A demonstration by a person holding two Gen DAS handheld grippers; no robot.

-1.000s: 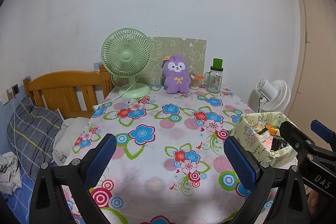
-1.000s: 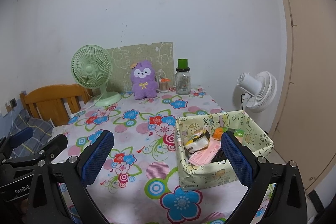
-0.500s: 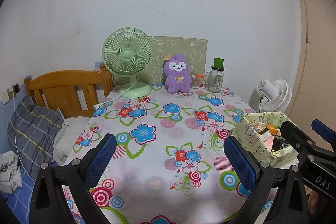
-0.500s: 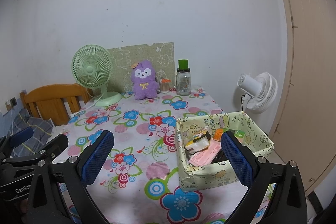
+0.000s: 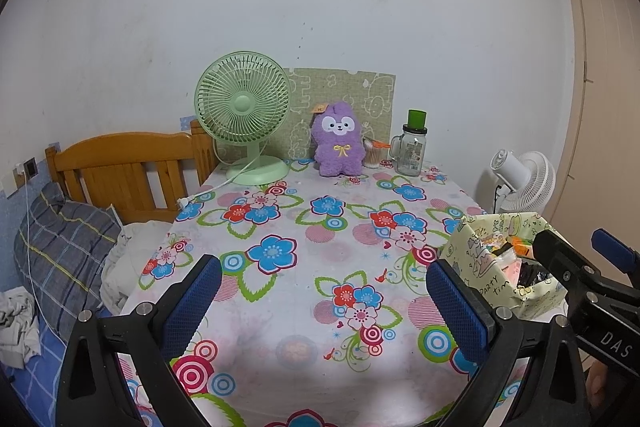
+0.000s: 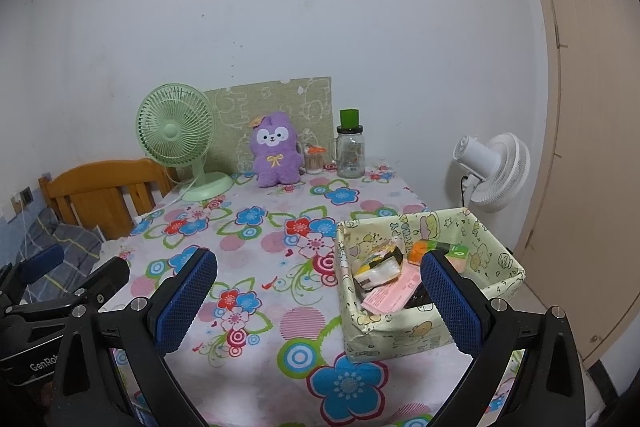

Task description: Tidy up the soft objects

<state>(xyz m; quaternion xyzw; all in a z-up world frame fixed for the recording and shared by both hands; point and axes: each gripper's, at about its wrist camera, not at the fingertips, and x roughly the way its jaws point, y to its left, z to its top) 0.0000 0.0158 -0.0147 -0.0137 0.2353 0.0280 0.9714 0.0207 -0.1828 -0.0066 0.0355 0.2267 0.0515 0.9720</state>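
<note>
A purple plush toy (image 5: 338, 145) sits upright at the far edge of the floral table, against a green patterned board; it also shows in the right wrist view (image 6: 275, 155). A pale yellow patterned box (image 6: 430, 275) holding packets and small items stands at the table's right front, also seen in the left wrist view (image 5: 498, 259). My left gripper (image 5: 320, 303) is open and empty above the table's near edge. My right gripper (image 6: 316, 301) is open and empty, its right finger in front of the box.
A green desk fan (image 5: 244, 115) stands at the far left of the table (image 5: 280, 219), its cord trailing off the edge. A glass jar with a green lid (image 5: 412, 147) and a small cup (image 5: 373, 155) stand by the toy. A wooden bed frame (image 5: 120, 171), pillow and white floor fan (image 5: 524, 183) flank the table.
Both views have shifted only slightly; the grippers stay open and nothing on the table has moved.
</note>
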